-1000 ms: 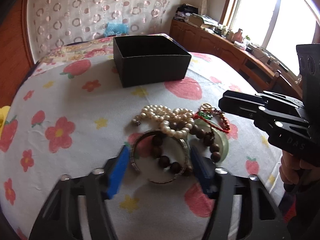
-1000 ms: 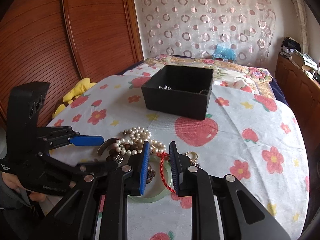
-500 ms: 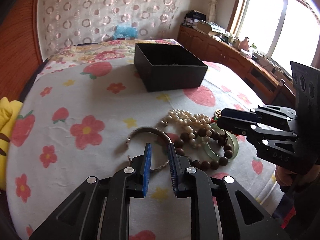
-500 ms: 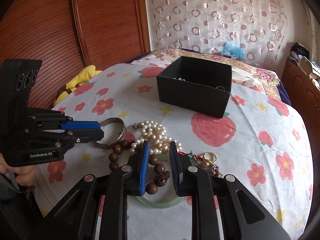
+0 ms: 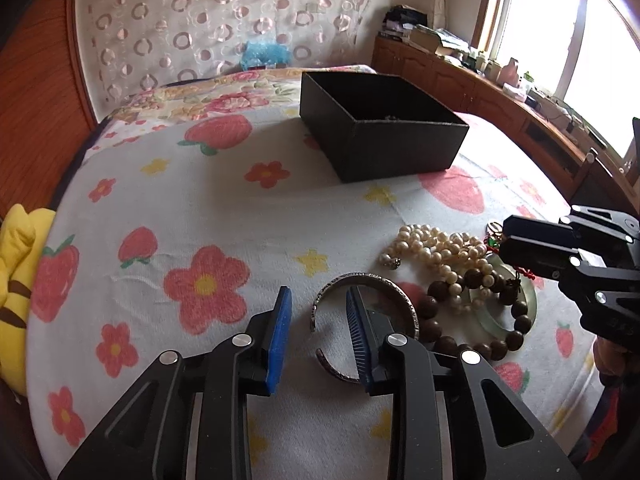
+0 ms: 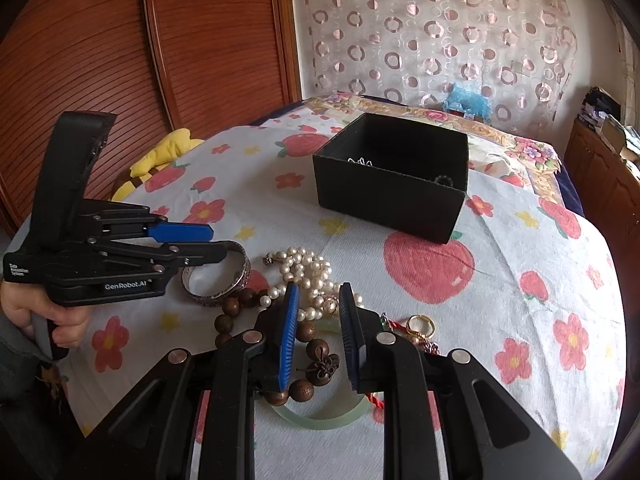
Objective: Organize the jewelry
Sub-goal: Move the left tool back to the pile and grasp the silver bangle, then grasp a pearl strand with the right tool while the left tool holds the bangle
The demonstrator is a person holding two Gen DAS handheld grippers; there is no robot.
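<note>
While pearls [image 5: 436, 246] crowd silver bangle [image 5: 368, 320], black box [image 5: 380, 140] beyond.

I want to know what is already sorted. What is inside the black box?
In the right wrist view, the black box shows a small silvery piece and a dark beaded piece above its near wall. That wall covers the floor and anything else inside.

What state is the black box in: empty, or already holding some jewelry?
Not empty. In the right wrist view the black box is open-topped, and a silvery piece and a small dark beaded piece lie inside.
</note>
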